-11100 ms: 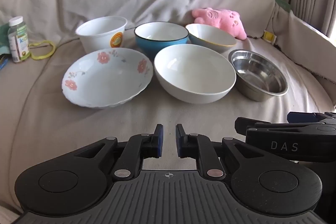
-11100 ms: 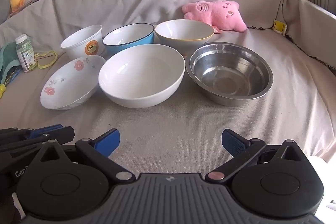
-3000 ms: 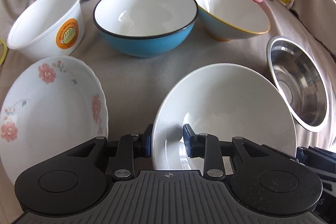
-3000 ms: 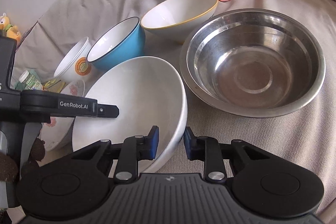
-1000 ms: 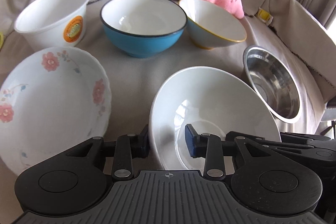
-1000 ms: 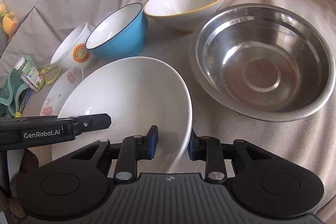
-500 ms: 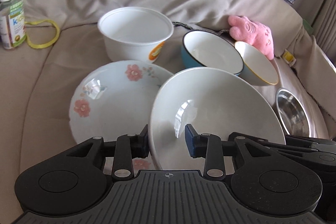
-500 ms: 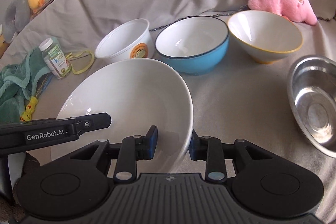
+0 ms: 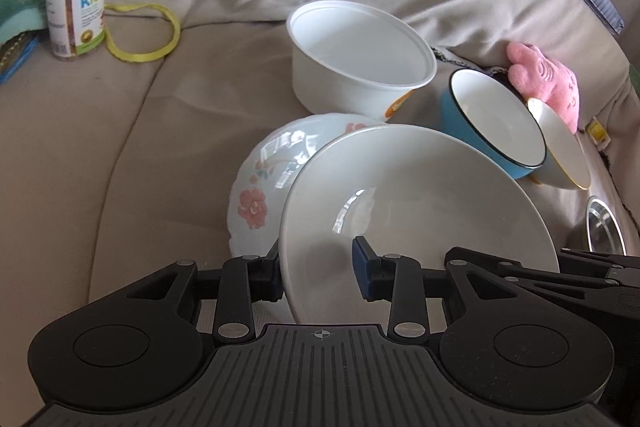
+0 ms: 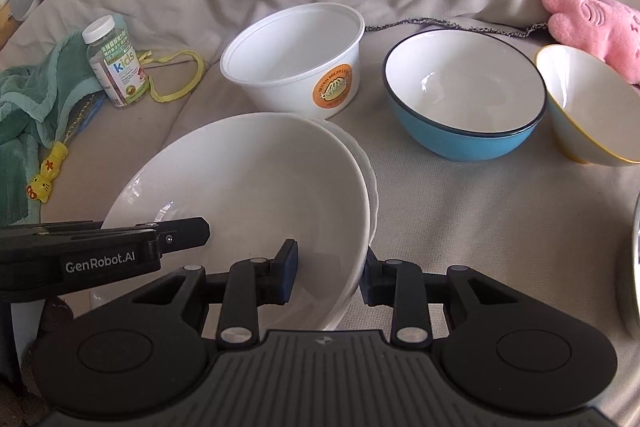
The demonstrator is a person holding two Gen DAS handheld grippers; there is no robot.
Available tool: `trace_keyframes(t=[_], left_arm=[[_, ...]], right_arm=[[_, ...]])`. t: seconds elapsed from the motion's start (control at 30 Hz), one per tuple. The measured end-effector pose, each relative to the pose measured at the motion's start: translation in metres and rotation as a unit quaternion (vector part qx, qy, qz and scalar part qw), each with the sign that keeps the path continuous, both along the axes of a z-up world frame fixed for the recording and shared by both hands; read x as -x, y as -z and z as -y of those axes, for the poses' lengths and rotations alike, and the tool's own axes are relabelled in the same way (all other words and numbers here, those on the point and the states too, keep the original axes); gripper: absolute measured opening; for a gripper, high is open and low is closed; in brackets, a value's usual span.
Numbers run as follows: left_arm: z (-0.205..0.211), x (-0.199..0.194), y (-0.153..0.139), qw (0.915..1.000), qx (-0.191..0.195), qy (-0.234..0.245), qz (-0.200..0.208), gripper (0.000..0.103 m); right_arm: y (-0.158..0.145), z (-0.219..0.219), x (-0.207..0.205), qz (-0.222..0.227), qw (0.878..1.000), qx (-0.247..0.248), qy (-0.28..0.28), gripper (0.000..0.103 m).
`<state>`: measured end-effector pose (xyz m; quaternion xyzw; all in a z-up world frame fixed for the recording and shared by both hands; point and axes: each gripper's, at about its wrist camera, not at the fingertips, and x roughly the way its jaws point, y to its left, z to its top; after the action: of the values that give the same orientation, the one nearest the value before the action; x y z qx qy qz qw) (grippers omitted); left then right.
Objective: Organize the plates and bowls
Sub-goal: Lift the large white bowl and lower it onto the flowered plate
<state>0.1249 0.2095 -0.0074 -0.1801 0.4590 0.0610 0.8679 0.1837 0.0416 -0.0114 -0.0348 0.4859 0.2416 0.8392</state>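
Two grippers hold one large white bowl (image 10: 248, 187) by its rim, one on each side. The left gripper (image 9: 318, 273) is clenched on the bowl's left edge, one finger outside the wall and one inside. The right gripper (image 10: 328, 277) grips the right edge the same way. The bowl is over the flowered plate (image 9: 260, 183), which shows just ahead and left of the left gripper; whether they touch, I cannot tell. Ahead of the right gripper stand the white plastic tub (image 10: 300, 63), the blue bowl (image 10: 464, 95) and the yellow-rimmed bowl (image 10: 580, 103). Far left of it stands a vitamin bottle (image 10: 114, 63) beside a green cloth (image 10: 32, 99).
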Motion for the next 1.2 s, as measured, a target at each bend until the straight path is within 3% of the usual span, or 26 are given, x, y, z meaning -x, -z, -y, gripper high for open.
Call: trace_keyframes(t=[0.47,0.83,1.07,1.13,1.2], left_arm=[[-0.011,-0.005,0.014,0.9993,0.000,-0.025,-0.027,0.030],[-0.040,-0.006,0.014,0.9974,0.052,-0.041,-0.026,0.019],[-0.061,0.004,-0.005,0.9955,0.074,-0.053,0.026,0.017],[-0.067,0.007,-0.009,0.9940,0.087,-0.052,0.044,0.017],[-0.069,0.010,-0.013,0.9940,0.076,-0.053,0.059,0.017]], right_arm=[[0.012,-0.017,-0.010,-0.004,1.000,0.022,-0.013,0.031],[0.023,-0.026,-0.024,-0.016,1.000,0.025,-0.008,0.031],[0.003,-0.028,-0.014,0.036,0.998,0.042,-0.030,0.031],[0.002,-0.025,-0.014,0.037,0.998,0.043,-0.032,0.031],[0.003,-0.021,-0.016,0.036,0.998,0.040,-0.024,0.031]])
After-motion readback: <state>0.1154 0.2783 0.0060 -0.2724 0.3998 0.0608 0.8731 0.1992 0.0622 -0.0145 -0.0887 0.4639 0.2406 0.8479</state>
